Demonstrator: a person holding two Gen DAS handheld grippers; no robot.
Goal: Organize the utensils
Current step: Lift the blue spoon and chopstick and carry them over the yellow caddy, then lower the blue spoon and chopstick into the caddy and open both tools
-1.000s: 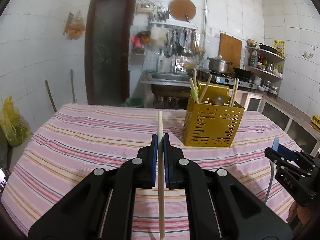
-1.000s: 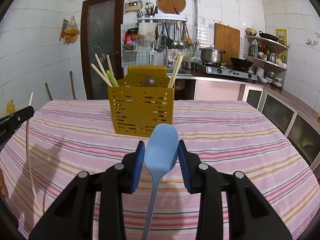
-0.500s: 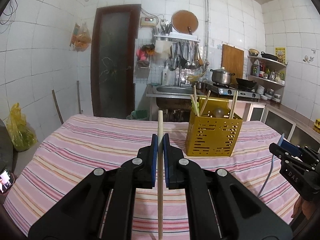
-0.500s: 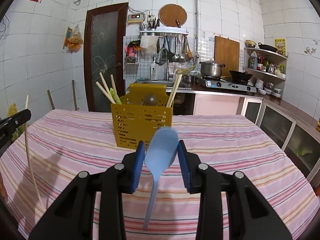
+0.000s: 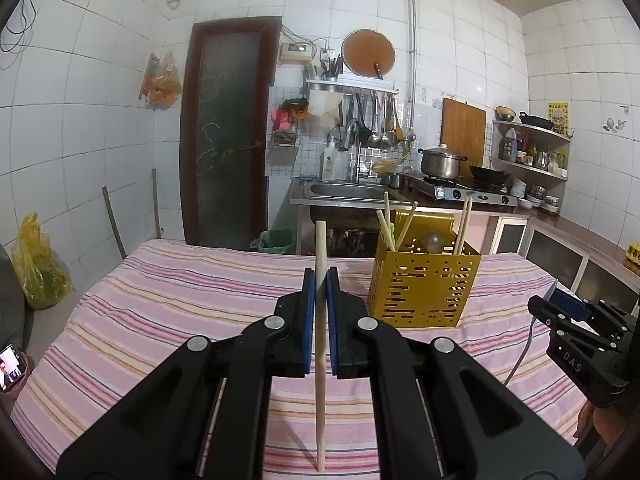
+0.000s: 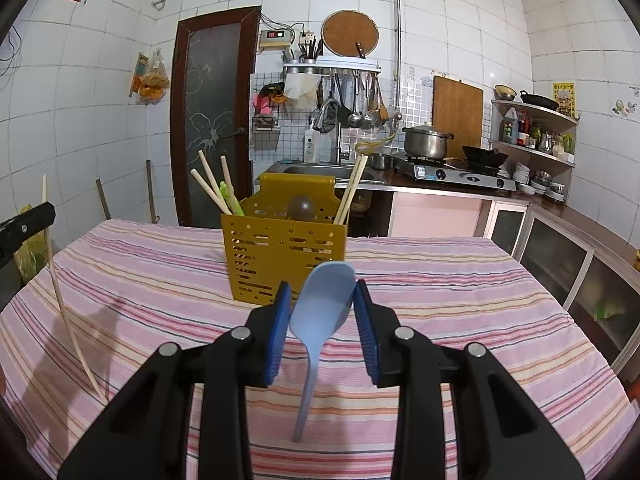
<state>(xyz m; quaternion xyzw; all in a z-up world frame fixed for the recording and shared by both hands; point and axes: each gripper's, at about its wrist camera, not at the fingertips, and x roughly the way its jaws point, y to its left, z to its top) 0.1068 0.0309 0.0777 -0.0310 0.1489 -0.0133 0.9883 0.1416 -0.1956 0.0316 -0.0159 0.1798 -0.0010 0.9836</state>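
My left gripper (image 5: pixel 320 280) is shut on a wooden chopstick (image 5: pixel 320 360), held upright above the striped table (image 5: pixel 180 304). My right gripper (image 6: pixel 322 292) is shut on the bowl of a light blue spoon (image 6: pixel 324 304), handle hanging down. A yellow perforated utensil holder (image 5: pixel 424 284) stands on the table ahead, right of the left gripper; it also shows in the right wrist view (image 6: pixel 286 256) straight ahead. It holds several wooden chopsticks (image 6: pixel 212 190) and a green utensil. The left gripper's chopstick shows at the left edge of the right wrist view (image 6: pixel 60 292).
The table carries a pink striped cloth (image 6: pixel 460 292). Behind it stand a sink (image 5: pixel 352 192), a stove with a pot (image 5: pixel 442 164), shelves (image 5: pixel 532 152) and a dark door (image 5: pixel 224 132). A yellow bag (image 5: pixel 36 272) hangs at the left.
Both grippers have risen and tilted up with their utensils still held; the holder looks lower and farther in both views.
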